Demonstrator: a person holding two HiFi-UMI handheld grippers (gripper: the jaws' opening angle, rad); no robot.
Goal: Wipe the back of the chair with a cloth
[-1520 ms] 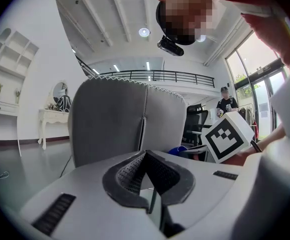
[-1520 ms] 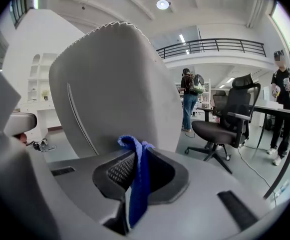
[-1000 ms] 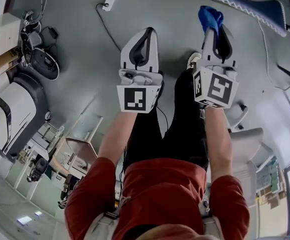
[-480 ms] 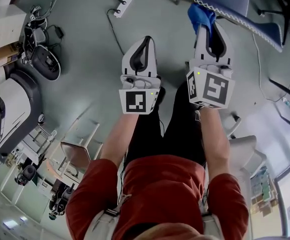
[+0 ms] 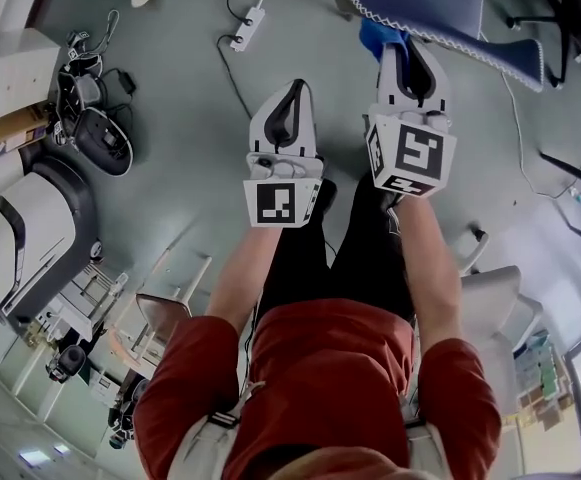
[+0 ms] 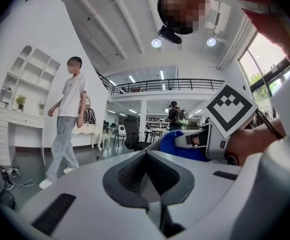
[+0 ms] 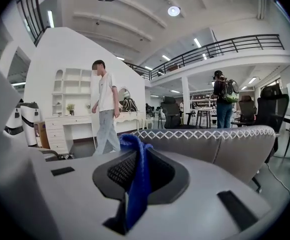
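Blue cloth [image 5: 377, 38] is pinched in our right hand-held gripper [image 5: 410, 56]. In the right gripper view the jaws are clenched on it, with a strip of the cloth [image 7: 136, 181] running down the seam between them and a bunched end poking above the tips. Our left hand-held gripper [image 5: 292, 90] is clamped together with nothing in it; its own view shows the jaws [image 6: 147, 176] meeting, no gap, no object.

The chair back [image 5: 440, 3], padded with white zigzag stitching along its top edge, sits at the far right of the head view. It lies just beyond the right gripper's tips, ahead and slightly right. In the right gripper view the same edge [image 7: 209, 134] runs left to right across the frame, straight in front of the jaws. We can't tell whether the cloth touches the padding yet; in the head view they overlap, so at least very near.

The right gripper is clearly the nearer one. The left one hangs beside it on the left, over bare floor [image 5: 170, 148] and apart from the chair.

We judge wiping not started, or only at first contact. The next move calls for pushing the cloth forward onto the padding and stroking along that left-right edge. Risk: only a thin fold is gripped, so drag could tug it loose.

A power strip [image 5: 247, 26] lies on the floor at far left, and a person [image 7: 105, 111] walks in the background.
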